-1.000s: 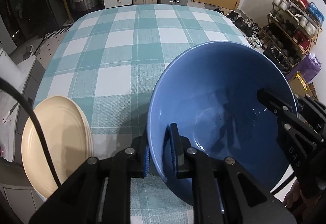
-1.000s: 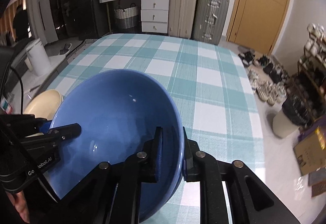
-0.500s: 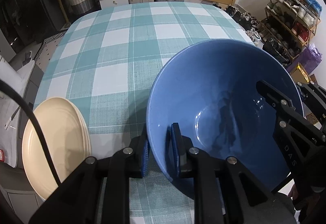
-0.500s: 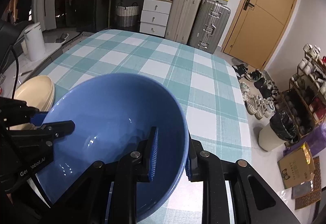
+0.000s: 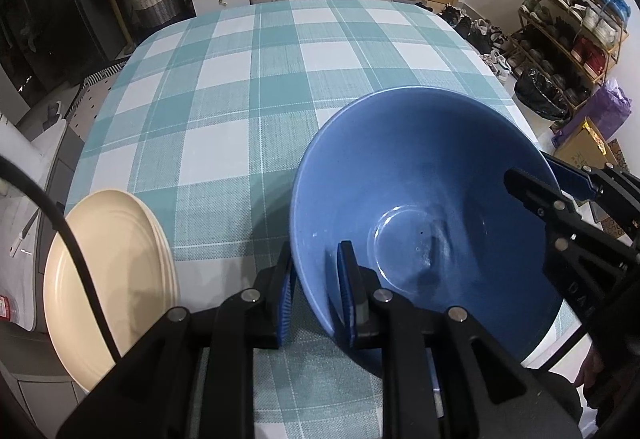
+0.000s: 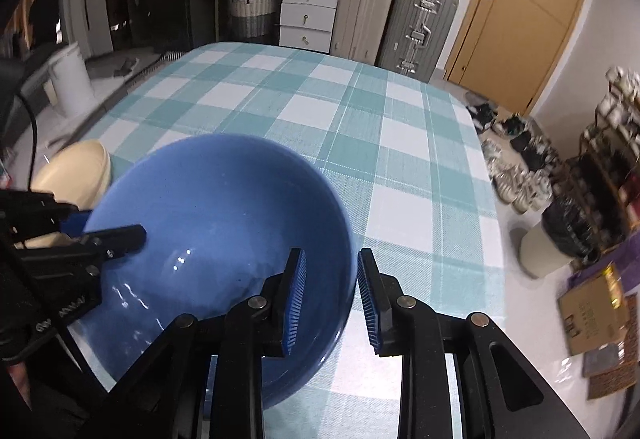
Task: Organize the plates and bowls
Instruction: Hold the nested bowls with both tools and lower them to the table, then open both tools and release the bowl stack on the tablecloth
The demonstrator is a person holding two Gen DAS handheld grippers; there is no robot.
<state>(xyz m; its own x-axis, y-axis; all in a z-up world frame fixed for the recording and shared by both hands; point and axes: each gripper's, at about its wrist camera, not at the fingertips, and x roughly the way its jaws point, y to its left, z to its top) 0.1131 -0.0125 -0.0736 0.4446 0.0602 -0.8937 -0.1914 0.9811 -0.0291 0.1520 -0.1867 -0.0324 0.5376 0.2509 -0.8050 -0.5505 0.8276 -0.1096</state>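
Observation:
A big blue bowl (image 5: 420, 179) (image 6: 216, 199) rests near the front edge of the checked table (image 5: 240, 79). My left gripper (image 5: 316, 295) straddles the bowl's left rim, one pad inside and one outside, and a strip of cloth shows between the outer pad and the bowl. My right gripper (image 6: 330, 295) straddles the right rim and its jaws are opening; both blue pads stand clear of the wall. A stack of cream plates (image 5: 108, 279) (image 6: 76, 171) lies at the table's left front corner, beside the bowl.
The teal-and-white cloth stretches bare beyond the bowl to the far edge. A black cable (image 5: 52, 215) crosses over the plates. A shoe rack (image 5: 572, 19) stands right of the table, with drawers and suitcases (image 6: 416, 23) behind it.
The right jaws have spread off the bowl's rim. The left jaws have widened a little. The bowl sits a bit flatter than before.

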